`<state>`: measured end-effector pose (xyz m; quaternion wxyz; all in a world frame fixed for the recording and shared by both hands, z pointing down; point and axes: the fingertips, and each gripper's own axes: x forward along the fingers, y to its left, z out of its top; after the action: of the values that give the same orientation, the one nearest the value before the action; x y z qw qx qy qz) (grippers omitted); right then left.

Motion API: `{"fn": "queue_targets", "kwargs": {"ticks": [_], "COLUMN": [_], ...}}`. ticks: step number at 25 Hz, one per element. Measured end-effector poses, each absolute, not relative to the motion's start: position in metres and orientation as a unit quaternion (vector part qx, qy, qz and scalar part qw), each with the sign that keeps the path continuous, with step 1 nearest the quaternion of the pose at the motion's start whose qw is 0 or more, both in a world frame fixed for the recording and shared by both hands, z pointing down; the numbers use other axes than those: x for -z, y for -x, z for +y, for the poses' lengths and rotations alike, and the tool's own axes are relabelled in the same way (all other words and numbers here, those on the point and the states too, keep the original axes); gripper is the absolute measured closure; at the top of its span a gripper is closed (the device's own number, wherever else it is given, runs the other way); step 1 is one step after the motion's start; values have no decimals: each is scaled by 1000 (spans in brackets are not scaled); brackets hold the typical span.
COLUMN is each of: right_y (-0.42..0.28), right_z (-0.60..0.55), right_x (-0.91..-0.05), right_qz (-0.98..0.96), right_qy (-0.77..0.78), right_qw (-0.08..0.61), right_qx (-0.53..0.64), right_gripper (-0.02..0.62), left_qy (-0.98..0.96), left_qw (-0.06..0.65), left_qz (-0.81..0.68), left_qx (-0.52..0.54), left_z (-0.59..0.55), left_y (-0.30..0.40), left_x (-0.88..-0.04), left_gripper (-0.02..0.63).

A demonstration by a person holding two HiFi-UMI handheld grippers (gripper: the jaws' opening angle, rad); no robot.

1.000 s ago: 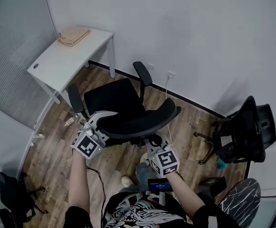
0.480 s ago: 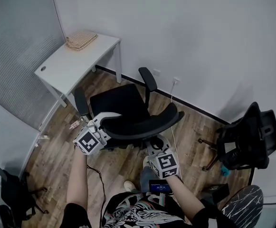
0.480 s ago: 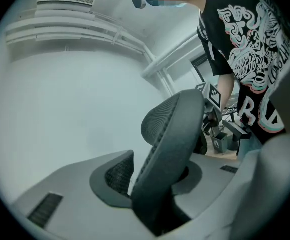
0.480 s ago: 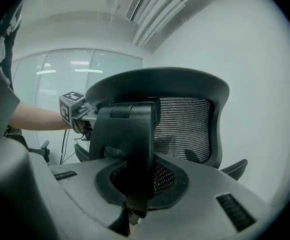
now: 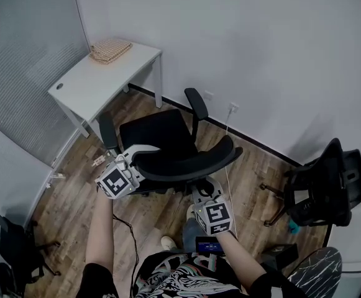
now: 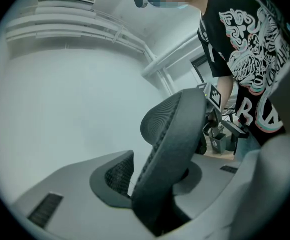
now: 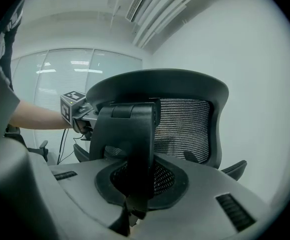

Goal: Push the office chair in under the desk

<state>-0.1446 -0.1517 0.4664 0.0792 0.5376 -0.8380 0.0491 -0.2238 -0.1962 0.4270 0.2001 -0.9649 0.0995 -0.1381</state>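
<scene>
The office chair (image 5: 152, 130) stands on the wood floor just short of the white desk (image 5: 99, 82), seat towards it, no part of it under the top yet. The left tongs (image 5: 135, 159) are clamped on the side rim of the backrest (image 5: 186, 160). The right tongs (image 5: 203, 188) have just been closing, and their jaws now pinch the black support bracket (image 7: 127, 144) behind the mesh.

From where I stand, the worry is the aim. The chair sits a little askew to the opening, so a straight shove could knock an armrest (image 5: 108, 131) against a desk leg or the edge of the top. A thin white cable (image 5: 228, 126) runs from the wall socket down behind the backrest, and a castor could catch it. The right tongs have only a narrow bite and might slip off under load.

The castors and base are hidden beneath the seat, and so is the space under the desk. I can't tell what the woven thing (image 5: 110, 49) on the far corner is.
</scene>
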Motion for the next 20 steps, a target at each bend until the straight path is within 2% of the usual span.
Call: {"fn": "queue_targets", "kwargs": {"ticks": [20], "right_y": [149], "right_z": [-184], "right_x": [-463], "right_qz": [-842], "right_qy": [-533], "right_qw": [72], "right_qx": [-39], "right_gripper": [565], "left_qy": [965], "left_qw": [189], "left_qz": [114], "left_qx": [142], "left_z": [-226], "left_y": [232], "left_x": [-427], "left_gripper": [442]}}
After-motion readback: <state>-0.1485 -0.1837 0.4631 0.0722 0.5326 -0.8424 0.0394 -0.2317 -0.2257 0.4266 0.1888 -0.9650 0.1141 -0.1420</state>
